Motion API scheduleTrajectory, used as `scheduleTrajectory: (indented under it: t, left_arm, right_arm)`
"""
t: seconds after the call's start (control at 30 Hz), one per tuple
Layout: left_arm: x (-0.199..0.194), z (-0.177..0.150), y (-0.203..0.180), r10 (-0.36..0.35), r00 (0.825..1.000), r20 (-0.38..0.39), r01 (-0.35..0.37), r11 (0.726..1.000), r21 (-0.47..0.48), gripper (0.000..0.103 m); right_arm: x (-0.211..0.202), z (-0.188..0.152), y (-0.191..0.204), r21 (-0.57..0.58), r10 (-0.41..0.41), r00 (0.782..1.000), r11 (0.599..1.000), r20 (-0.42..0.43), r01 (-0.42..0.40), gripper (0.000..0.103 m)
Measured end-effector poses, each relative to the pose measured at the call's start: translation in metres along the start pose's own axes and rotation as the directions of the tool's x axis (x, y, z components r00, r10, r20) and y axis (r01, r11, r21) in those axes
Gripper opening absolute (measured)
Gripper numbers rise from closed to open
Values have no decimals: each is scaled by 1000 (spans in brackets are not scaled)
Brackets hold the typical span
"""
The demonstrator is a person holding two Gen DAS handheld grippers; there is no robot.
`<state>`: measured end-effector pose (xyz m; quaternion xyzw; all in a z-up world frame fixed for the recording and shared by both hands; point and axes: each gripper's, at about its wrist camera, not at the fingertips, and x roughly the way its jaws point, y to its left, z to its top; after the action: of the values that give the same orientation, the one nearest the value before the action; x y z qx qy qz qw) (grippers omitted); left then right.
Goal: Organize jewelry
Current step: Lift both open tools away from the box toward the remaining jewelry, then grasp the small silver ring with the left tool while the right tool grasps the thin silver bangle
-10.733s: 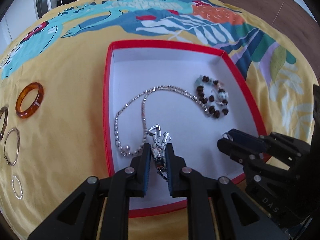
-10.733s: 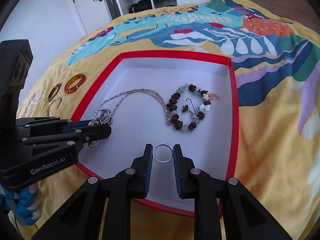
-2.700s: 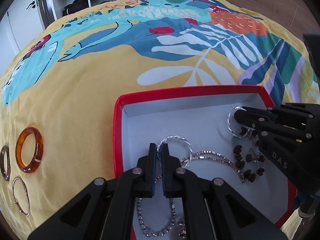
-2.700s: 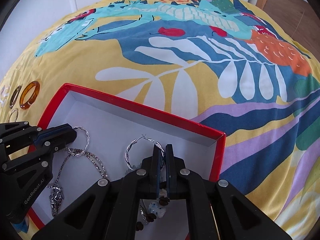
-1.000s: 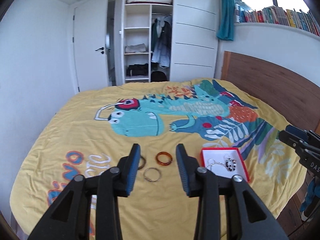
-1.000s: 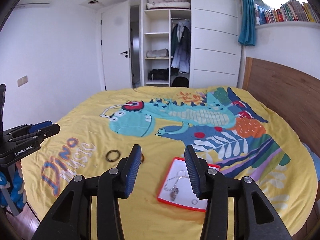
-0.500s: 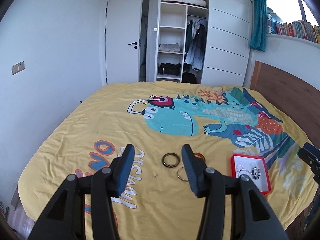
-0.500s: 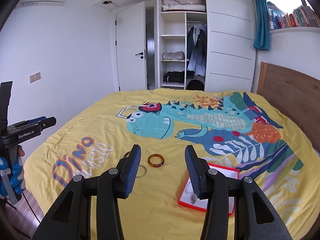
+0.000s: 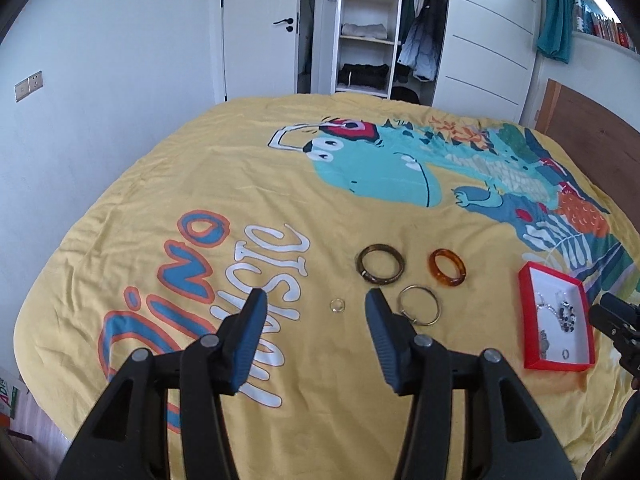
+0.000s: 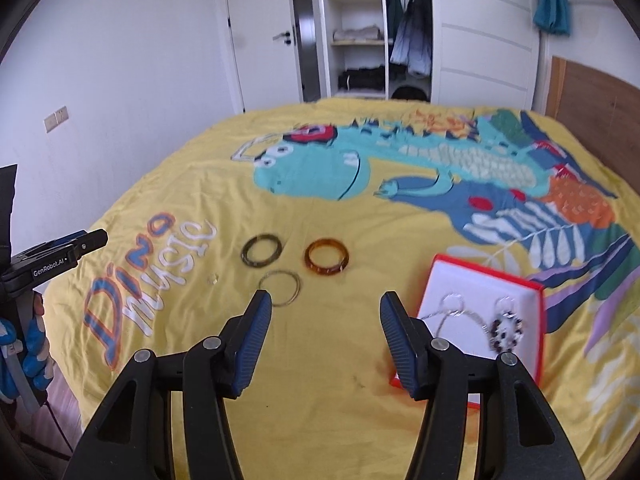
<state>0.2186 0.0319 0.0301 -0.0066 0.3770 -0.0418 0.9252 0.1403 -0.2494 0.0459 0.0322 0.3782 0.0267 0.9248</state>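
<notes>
On the yellow bedspread lie a dark bangle (image 9: 379, 267) (image 10: 261, 255), an amber bangle (image 9: 447, 267) (image 10: 327, 263), a thin metal hoop (image 9: 419, 305) (image 10: 280, 288) and a small clear ring (image 9: 337, 305) (image 10: 213, 279). A red box (image 9: 527, 320) (image 10: 436, 276) holds necklaces, a beaded bracelet and small rings. My left gripper (image 9: 316, 312) is open and empty above the small ring. My right gripper (image 10: 326, 312) is open and empty, high above the bed between the hoop and the box.
The bed (image 9: 240, 168) fills the room's middle, with a white wall at left, a door (image 9: 260, 32) and an open wardrobe (image 9: 368, 28) behind, and a wooden headboard (image 9: 592, 128) at right. The other gripper shows at each view's edge (image 9: 616, 320) (image 10: 56, 260).
Both grippers have come down and closer to the bed over the last second, both open. The loose bangles and rings now appear larger; the left gripper now centres on the small ring.
</notes>
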Motion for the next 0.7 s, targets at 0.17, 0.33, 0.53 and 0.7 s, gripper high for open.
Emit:
scheduleTrajectory:
  t: [0.17,0.33,0.53,0.7]
  left_arm:
    - [54,-17,0,-13,998,-64,14,1000,10,49]
    - [100,-29,-7,-33,993,-111,36,999,25,49]
    - [144,-34,-14,-59,987,-148,64,998,30,49]
    - [168,-35,-15,-70,985,-157,73,997,17,49]
  right_arm:
    - [60,-8,1,14,33,997,999,-74,-32,53]
    - [118,-12,4,30,79,987,997,-138,-75,47]
    - [180,-15,13,32,130,972,991,-198,-126,38]
    - [217,-16,15,48,162,963,987,-216,-156,37]
